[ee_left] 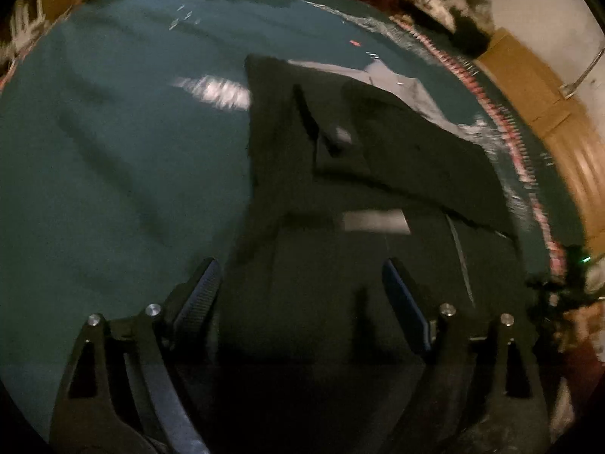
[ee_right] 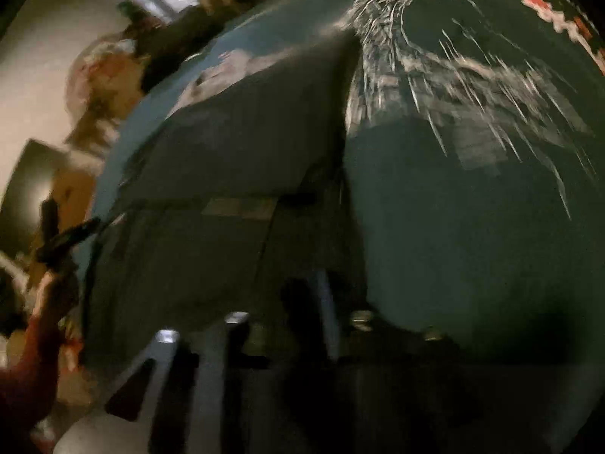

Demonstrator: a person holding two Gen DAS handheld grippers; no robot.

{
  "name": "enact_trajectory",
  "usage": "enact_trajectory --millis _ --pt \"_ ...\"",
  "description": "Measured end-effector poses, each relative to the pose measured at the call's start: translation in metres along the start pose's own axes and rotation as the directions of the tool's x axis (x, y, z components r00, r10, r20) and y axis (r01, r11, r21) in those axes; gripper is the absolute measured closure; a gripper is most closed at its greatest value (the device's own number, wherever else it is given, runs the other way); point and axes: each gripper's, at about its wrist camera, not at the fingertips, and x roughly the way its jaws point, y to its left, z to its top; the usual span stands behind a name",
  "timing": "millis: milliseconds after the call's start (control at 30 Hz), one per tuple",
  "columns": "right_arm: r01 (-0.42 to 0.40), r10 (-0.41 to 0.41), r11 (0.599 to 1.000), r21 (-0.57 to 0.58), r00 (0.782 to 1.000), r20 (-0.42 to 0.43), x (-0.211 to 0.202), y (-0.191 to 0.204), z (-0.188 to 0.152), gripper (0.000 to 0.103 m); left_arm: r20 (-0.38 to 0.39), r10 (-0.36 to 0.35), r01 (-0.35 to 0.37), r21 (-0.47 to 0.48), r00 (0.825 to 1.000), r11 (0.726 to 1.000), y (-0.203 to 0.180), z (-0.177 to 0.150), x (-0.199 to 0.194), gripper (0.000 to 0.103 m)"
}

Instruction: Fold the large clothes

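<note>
A dark grey garment (ee_left: 359,174) lies partly folded on a teal blanket (ee_left: 113,132), with a lighter grey inner panel (ee_left: 408,90) showing at its far end and a pale label (ee_left: 376,222) near me. My left gripper (ee_left: 302,287) is open and empty, its fingers (ee_left: 200,295) hovering over the garment's near part. In the right wrist view the same garment (ee_right: 234,159) lies left of centre on the blanket (ee_right: 472,246). My right gripper (ee_right: 302,302) is low over the garment's right edge; it is dark and blurred, so its jaws are unclear.
The blanket has a white printed pattern (ee_right: 435,75) and a red and white patterned border (ee_left: 503,121). A wooden floor or furniture (ee_left: 529,87) lies beyond the border. The left gripper and the person's hand (ee_right: 56,265) show at the left of the right wrist view.
</note>
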Motion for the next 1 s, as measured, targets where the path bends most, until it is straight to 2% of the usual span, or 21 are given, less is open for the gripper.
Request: enact_trajectory --millis 67,133,267,333,467,567,733,1000 --pt "0.004 -0.005 0.999 -0.036 0.999 -0.038 -0.022 0.004 -0.037 0.043 0.002 -0.046 0.046 -0.035 0.999 0.998 0.008 -0.025 -0.022 0.017" --pt "0.009 -0.013 0.998 -0.06 0.997 -0.078 -0.033 0.008 -0.065 0.035 0.005 -0.079 0.079 -0.062 0.997 0.995 0.015 -0.052 -0.04 0.017" --pt "0.009 -0.028 0.994 -0.11 0.986 -0.166 -0.042 0.017 -0.119 0.035 0.005 -0.131 0.131 -0.097 0.991 0.987 0.01 -0.079 -0.057 0.017" --pt "0.017 -0.04 0.991 -0.132 0.984 -0.174 -0.042 0.021 -0.13 0.035 -0.008 -0.134 0.133 -0.104 0.991 0.986 0.01 -0.089 -0.059 0.016" --pt "0.014 -0.037 0.989 -0.147 0.988 -0.151 -0.045 0.03 -0.137 0.034 -0.019 -0.136 0.134 -0.111 0.99 0.985 0.013 -0.095 -0.063 0.016" --pt "0.01 -0.037 0.987 -0.162 0.986 -0.164 -0.034 0.031 -0.14 0.035 -0.004 -0.147 0.146 -0.133 0.989 0.98 0.019 -0.098 -0.066 0.017" --pt "0.056 -0.086 0.979 -0.197 0.985 -0.15 -0.027 0.037 -0.138 0.035 0.003 -0.142 0.141 -0.137 0.99 0.98 0.026 -0.108 -0.072 0.016" --pt "-0.083 0.052 0.986 -0.143 0.977 -0.208 -0.013 0.043 -0.148 0.033 -0.007 -0.174 0.172 -0.109 0.985 0.979 0.03 -0.118 -0.07 0.017"
